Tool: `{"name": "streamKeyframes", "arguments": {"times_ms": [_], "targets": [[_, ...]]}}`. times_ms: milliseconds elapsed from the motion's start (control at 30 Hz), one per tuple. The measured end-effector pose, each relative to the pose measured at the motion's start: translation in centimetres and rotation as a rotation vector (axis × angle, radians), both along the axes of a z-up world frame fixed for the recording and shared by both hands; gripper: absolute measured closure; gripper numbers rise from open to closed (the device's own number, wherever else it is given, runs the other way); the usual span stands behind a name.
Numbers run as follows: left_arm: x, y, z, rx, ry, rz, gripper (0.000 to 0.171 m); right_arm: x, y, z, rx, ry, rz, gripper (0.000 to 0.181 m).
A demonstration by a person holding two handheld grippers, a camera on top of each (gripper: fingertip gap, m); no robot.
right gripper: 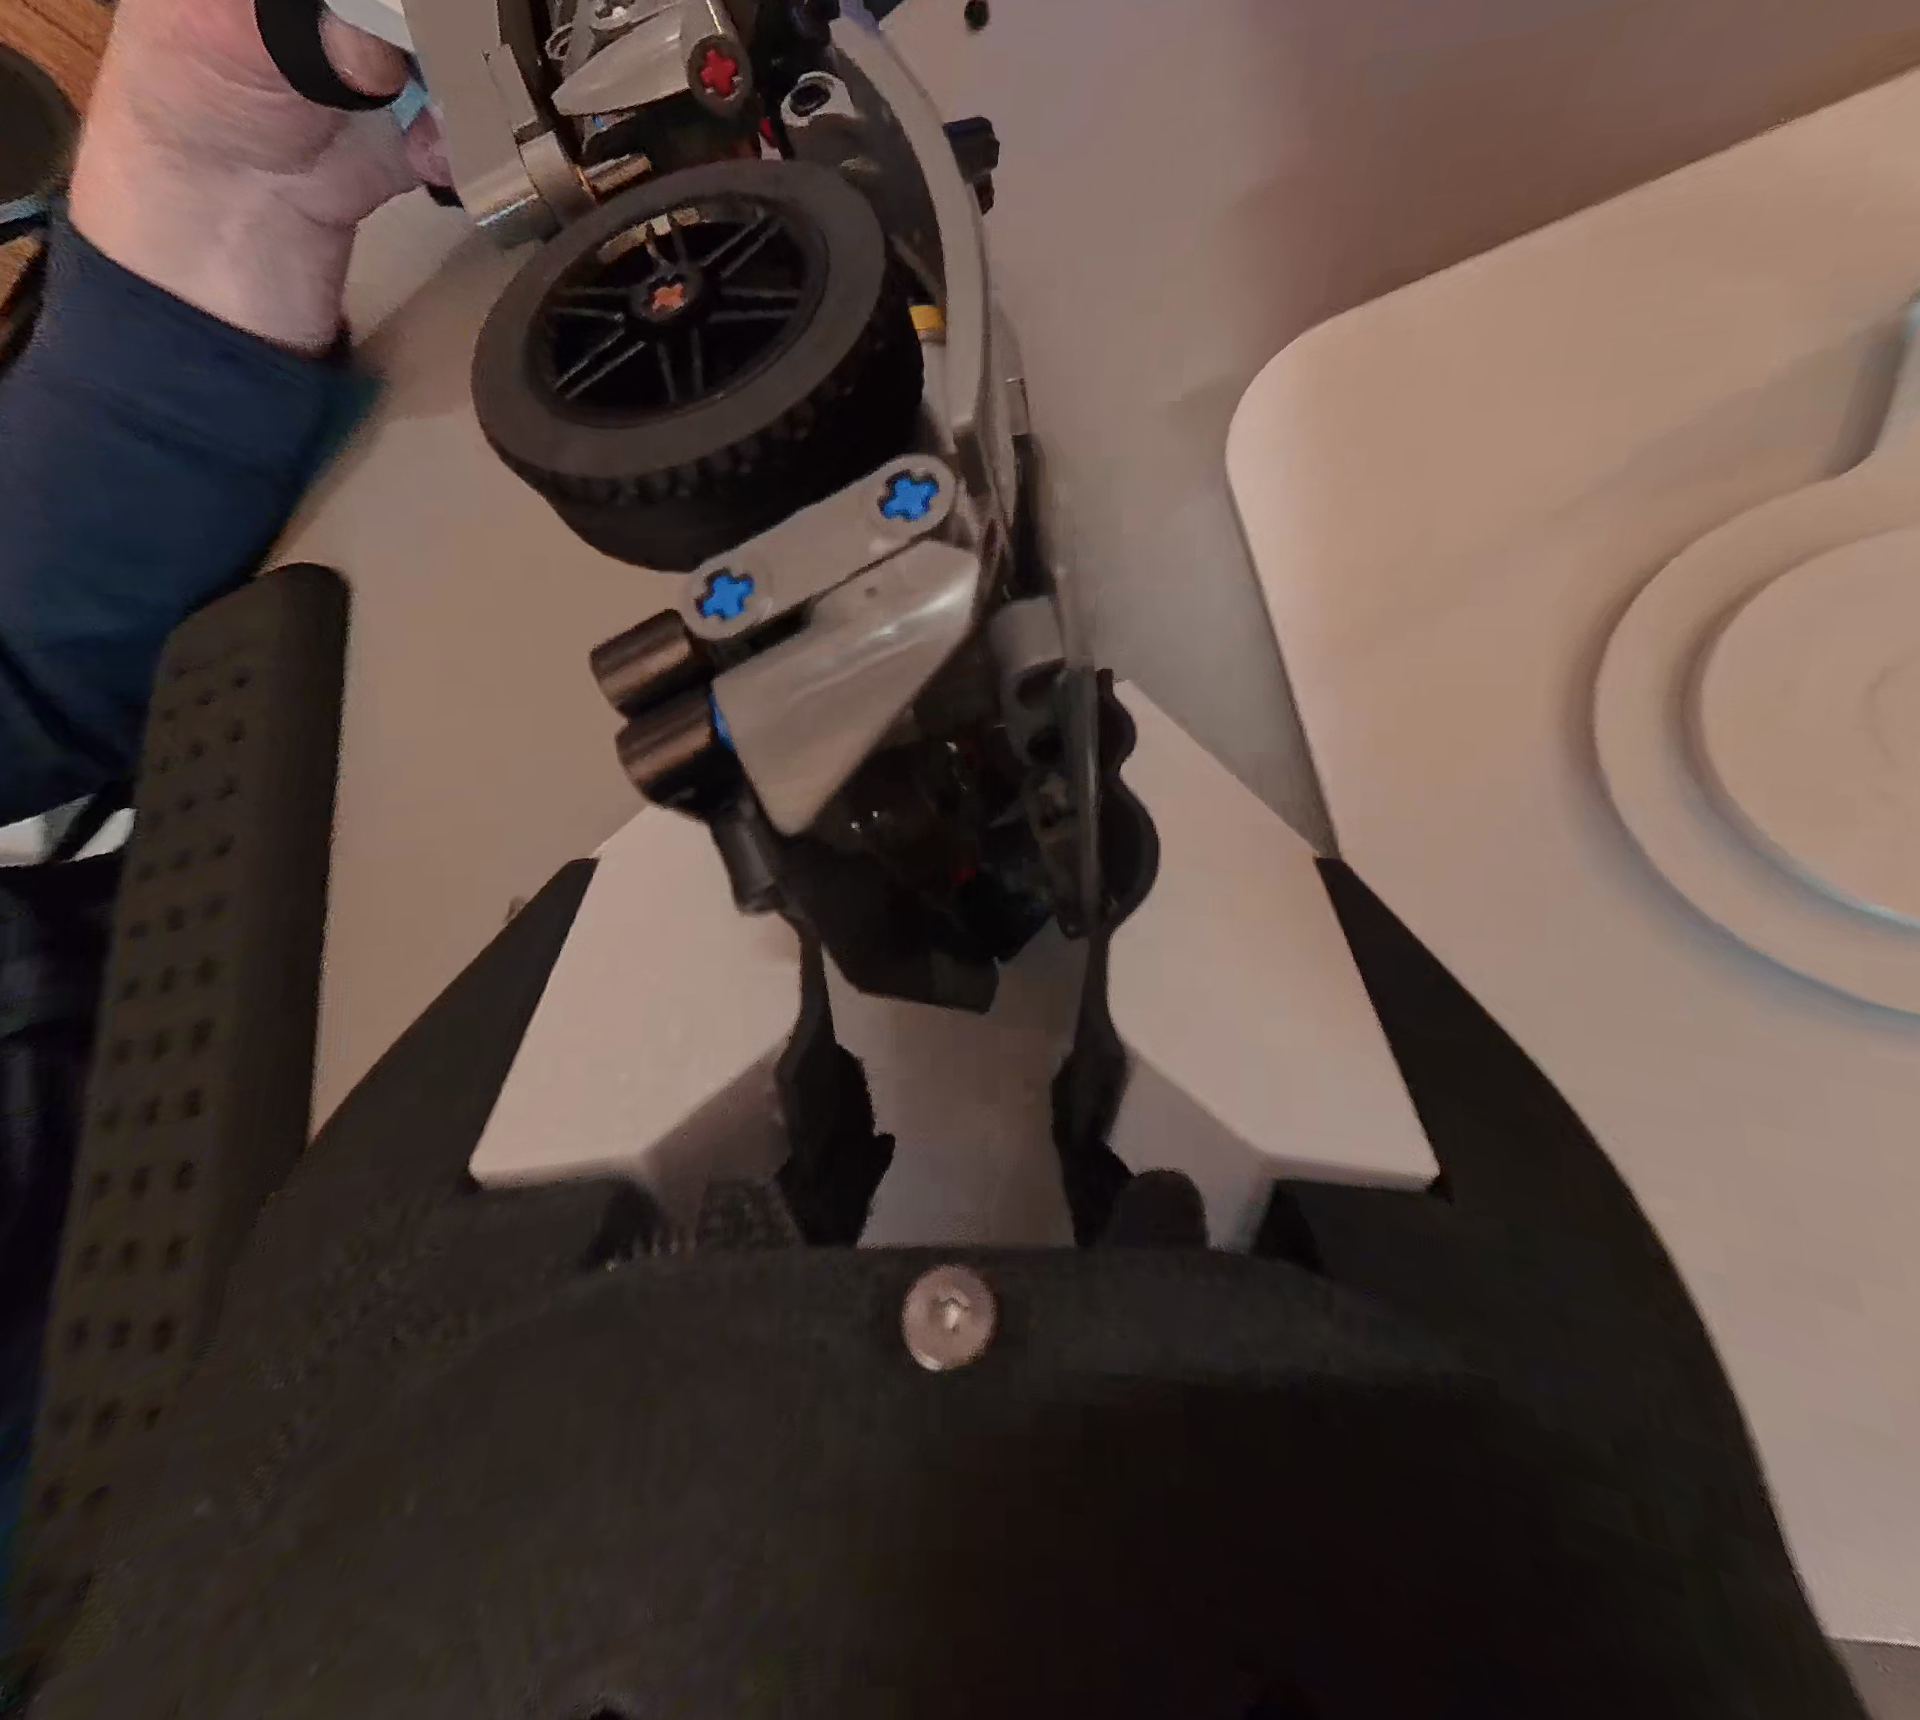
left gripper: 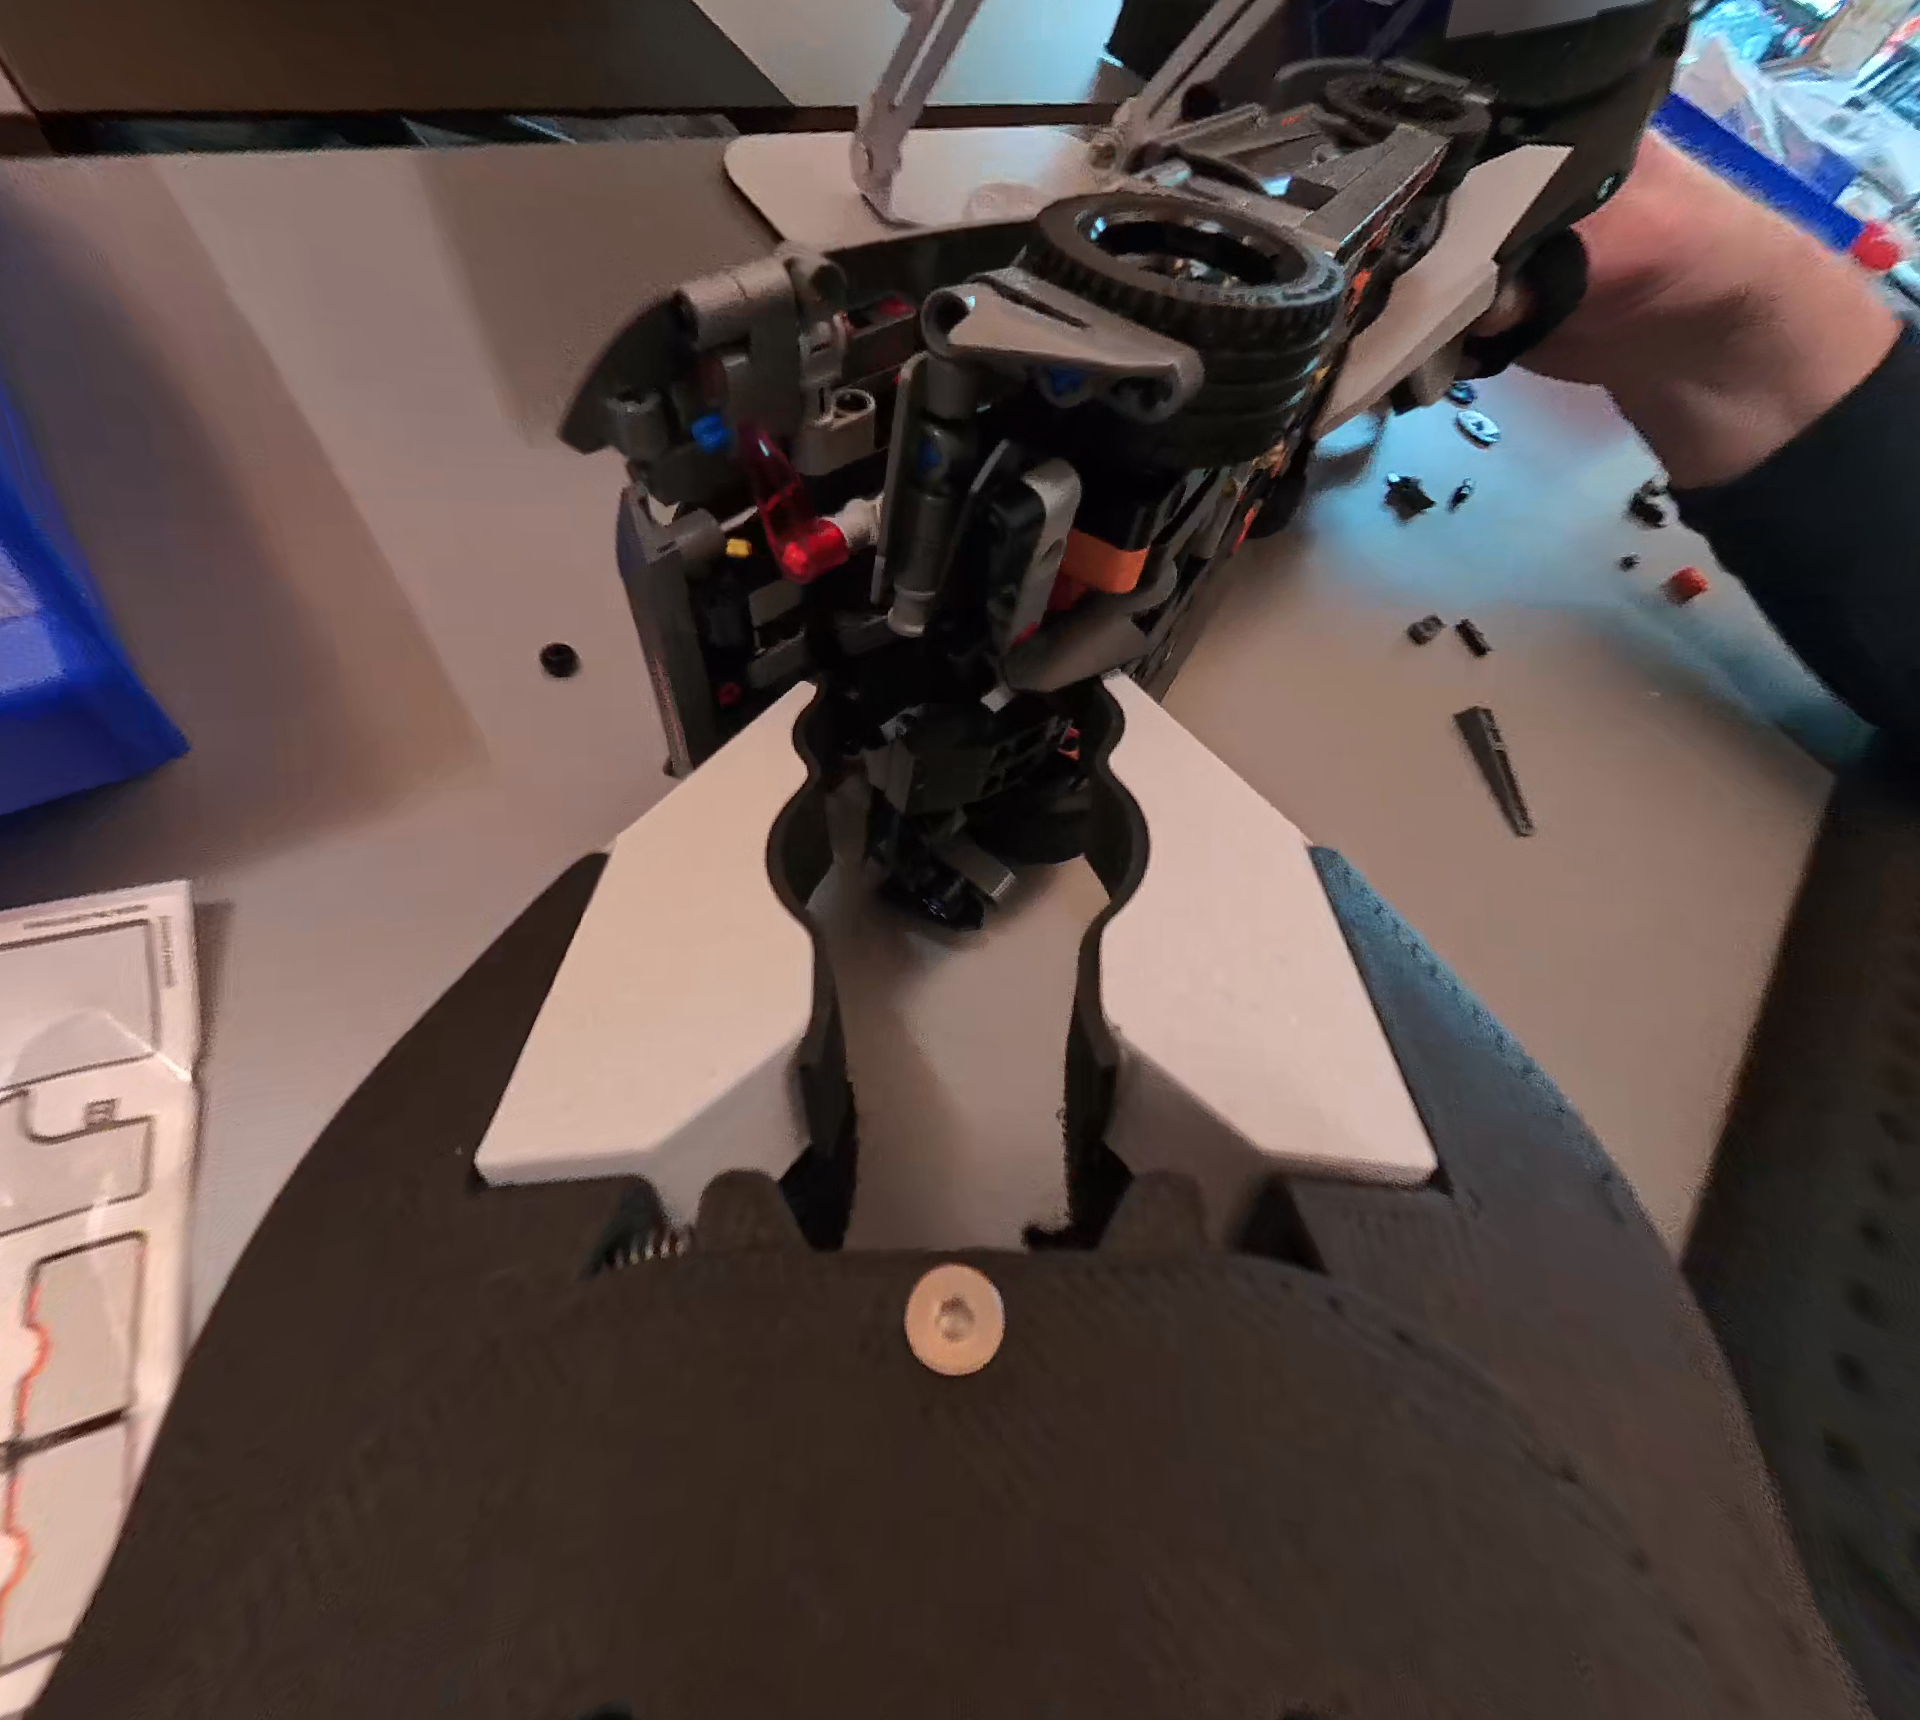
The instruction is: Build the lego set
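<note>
The lego car [left gripper: 997, 465], a grey and black model with orange and red details, is held clear of the desk [left gripper: 332, 444] between the two claws; one end is clamped in the left claw [left gripper: 951, 797] and the other end in the right claw [right gripper: 951, 849], so that the body is turned on its side with a black wheel [right gripper: 696, 361] facing outward; both claws are closed on the model.

The step in hand is judged to be a turning of the model for inspection or for the next piece; it is best done slowly, with both grips kept firm on solid frame parts and not on the thin grey panels, which could be popped off; the wheel should be left free.

Loose small parts [left gripper: 1455, 631] are scattered on the desk near the person's hand [left gripper: 1683, 320]; a blue bin [left gripper: 73, 631] is seen at the left edge, its contents hidden; a sticker sheet [left gripper: 83, 1203] lies beside it.
</note>
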State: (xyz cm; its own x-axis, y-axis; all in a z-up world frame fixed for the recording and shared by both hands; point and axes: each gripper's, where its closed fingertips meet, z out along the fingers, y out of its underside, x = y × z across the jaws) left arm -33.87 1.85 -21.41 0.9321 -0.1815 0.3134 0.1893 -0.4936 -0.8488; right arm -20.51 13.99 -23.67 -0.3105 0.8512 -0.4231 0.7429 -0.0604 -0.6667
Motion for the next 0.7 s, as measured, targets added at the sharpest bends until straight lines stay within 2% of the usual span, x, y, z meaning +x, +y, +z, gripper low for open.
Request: {"name": "streamKeyframes", "arguments": {"times_ms": [233, 700], "targets": [[1.5, -0.4, 0.7, -0.013, -0.079, -0.057, 0.128, 1.6, -0.6, 0.6, -0.062, -0.072, 0.044, 0.134], [1.7, 0.1, 0.4, -0.030, -0.179, -0.054, 0.128, 2.2, -0.5, 0.5, -0.062, -0.129, 0.036, 0.134]]}}
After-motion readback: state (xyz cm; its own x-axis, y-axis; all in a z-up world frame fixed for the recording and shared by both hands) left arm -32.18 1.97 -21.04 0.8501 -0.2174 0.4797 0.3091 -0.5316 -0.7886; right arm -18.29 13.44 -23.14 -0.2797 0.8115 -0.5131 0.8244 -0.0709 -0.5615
